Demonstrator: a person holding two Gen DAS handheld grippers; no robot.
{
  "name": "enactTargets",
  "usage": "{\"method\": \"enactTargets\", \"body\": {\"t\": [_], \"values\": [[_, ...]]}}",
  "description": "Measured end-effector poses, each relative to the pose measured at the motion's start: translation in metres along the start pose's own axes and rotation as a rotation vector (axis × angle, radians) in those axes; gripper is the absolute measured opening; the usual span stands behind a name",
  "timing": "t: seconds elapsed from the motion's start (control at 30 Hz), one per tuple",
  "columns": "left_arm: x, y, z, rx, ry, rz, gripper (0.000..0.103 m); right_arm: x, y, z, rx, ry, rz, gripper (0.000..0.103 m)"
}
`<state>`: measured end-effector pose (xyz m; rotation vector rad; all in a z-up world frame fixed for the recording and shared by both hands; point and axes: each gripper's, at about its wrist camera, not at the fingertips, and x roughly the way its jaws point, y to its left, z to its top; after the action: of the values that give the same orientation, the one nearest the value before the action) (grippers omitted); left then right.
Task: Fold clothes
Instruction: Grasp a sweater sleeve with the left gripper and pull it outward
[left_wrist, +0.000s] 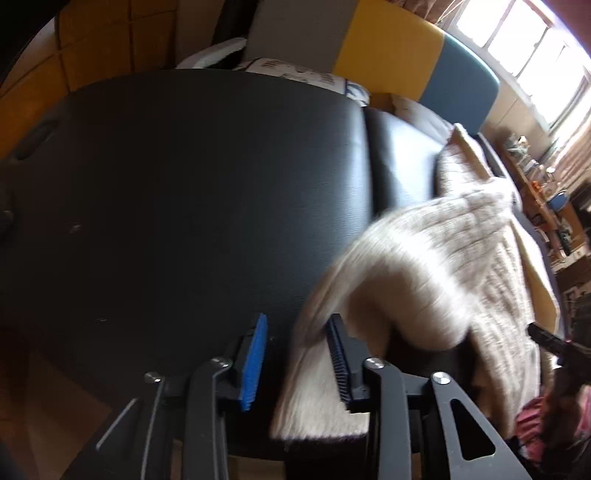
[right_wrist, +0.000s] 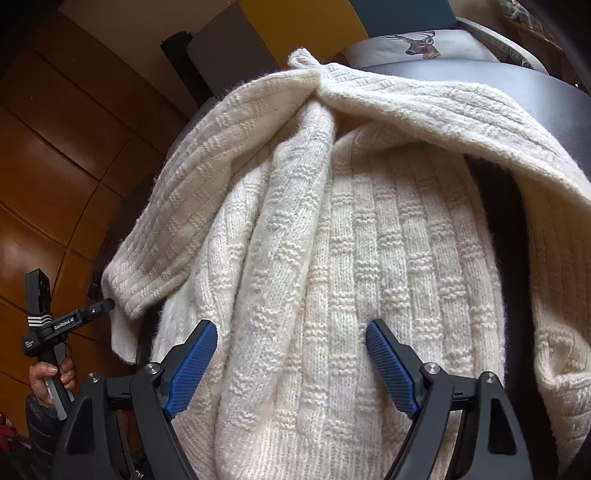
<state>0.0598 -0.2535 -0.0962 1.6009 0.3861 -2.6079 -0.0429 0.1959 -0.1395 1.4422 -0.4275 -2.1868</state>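
"GenRobot.AI" (white lettering) stands on the left gripper (right_wrist: 98, 308) body.

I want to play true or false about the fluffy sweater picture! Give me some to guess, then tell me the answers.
1. The sweater is cream-coloured knit. True.
2. The right hand-held gripper is shut tight. False: its blue pads stand wide apart over the knit.
3. The sweater lies on a black padded table. True.
4. The left hand-held gripper is held by a robot arm. False: a person's hand holds its handle.
5. A pillow shows a cat. False: it shows a deer.
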Motion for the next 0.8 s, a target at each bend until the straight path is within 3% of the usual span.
{"method": "enactTargets", "body": {"t": [0.17, 0.27, 0.4, 0.47, 0.5, 0.53, 0.67, 0.8], "values": [[0.003, 0.019, -0.016, -0.026, 0.033, 0.005, 0.047, -0.007, -0.015, 0.0, 0.024, -0.009, 0.033, 0.085], [0.003, 0.015, -0.022, 0.004, 0.01, 0.007, 0.055, -0.013, -0.019, 0.003, 0.025, -0.005, 0.027, 0.085], [0.003, 0.011, -0.027, 0.046, -0.023, 0.043, 0.055, -0.03, -0.011, 0.017, -0.014, -0.062, 0.064, 0.085], [0.0, 0.012, -0.028, 0.062, -0.036, 0.065, 0.044, -0.036, 0.0, 0.025, -0.062, -0.078, 0.068, 0.085], [-0.002, 0.013, -0.028, 0.073, -0.044, 0.083, 0.017, -0.034, 0.012, 0.027, -0.092, -0.077, 0.052, 0.085], [-0.005, 0.014, -0.028, 0.084, -0.053, 0.102, 0.013, -0.032, 0.026, 0.027, -0.123, -0.077, 0.031, 0.085], [-0.018, 0.053, -0.015, 0.015, -0.088, 0.196, 0.013, -0.011, 0.051, 0.032, -0.186, -0.036, -0.079, 0.085], [-0.029, 0.098, -0.003, -0.064, -0.112, 0.287, 0.013, 0.024, 0.057, 0.032, -0.189, 0.029, -0.129, 0.087]]}}
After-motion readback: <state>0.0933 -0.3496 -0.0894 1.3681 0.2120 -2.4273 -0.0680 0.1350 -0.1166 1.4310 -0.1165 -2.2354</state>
